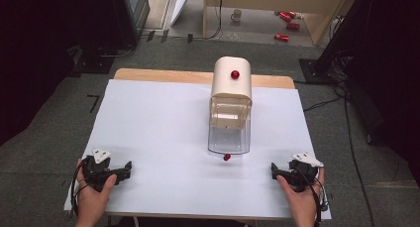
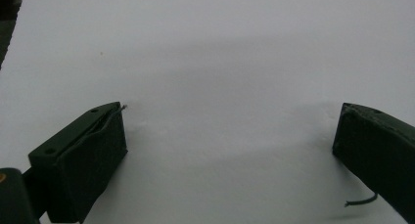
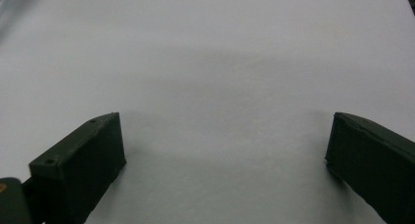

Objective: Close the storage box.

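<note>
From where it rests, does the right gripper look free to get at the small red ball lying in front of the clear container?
Probably yes. The right gripper rests open on the white tabletop, with bare surface between it and the red ball. The clear container sits behind the ball, not across the path.

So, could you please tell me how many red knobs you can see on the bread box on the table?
2. One red knob sits on the cream top of the bread box; the other red knob is at the near edge of its clear door. Others may be hidden behind the box.
</note>
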Demonstrator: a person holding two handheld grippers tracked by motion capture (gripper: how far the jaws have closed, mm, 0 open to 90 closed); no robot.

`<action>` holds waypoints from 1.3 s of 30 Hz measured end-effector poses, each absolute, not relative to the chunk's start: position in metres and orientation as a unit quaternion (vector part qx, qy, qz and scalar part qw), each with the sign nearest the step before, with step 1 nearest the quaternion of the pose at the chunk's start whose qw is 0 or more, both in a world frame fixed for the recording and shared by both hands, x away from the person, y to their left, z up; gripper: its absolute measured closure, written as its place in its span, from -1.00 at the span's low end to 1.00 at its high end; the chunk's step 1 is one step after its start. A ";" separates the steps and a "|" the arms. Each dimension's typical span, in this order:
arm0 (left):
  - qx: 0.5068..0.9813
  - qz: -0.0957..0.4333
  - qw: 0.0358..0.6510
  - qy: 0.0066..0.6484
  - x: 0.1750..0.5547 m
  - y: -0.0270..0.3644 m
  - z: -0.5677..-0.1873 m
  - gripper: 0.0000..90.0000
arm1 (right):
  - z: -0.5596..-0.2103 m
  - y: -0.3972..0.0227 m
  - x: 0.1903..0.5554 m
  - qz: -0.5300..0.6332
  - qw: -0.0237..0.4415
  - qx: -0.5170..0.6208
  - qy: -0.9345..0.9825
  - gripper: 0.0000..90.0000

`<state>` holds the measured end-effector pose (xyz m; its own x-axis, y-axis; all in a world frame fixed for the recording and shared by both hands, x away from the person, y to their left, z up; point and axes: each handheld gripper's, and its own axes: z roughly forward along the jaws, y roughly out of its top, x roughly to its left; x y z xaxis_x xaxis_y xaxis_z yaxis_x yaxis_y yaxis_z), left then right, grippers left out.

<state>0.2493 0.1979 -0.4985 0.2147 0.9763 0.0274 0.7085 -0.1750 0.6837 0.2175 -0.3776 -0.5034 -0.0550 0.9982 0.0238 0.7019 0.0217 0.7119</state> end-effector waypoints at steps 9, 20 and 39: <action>0.728 0.240 0.279 0.579 0.249 0.198 -0.499 -1.00 | -0.488 -0.356 0.202 0.314 0.276 0.644 0.641 -0.68; 0.728 0.240 0.279 0.579 0.249 0.198 -0.499 -1.00 | -0.470 -0.314 0.197 0.351 0.261 0.607 0.664 -0.52; 0.727 0.240 0.279 0.579 0.249 0.198 -0.499 -1.00 | -0.451 -0.251 0.195 0.407 0.224 0.552 0.693 0.07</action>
<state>0.2494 0.1978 -0.4986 0.2133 0.9767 0.0256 0.7080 -0.1726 0.6848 0.1951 -0.2506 -0.4514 -0.2910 0.9465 0.1397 0.5822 0.0593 0.8109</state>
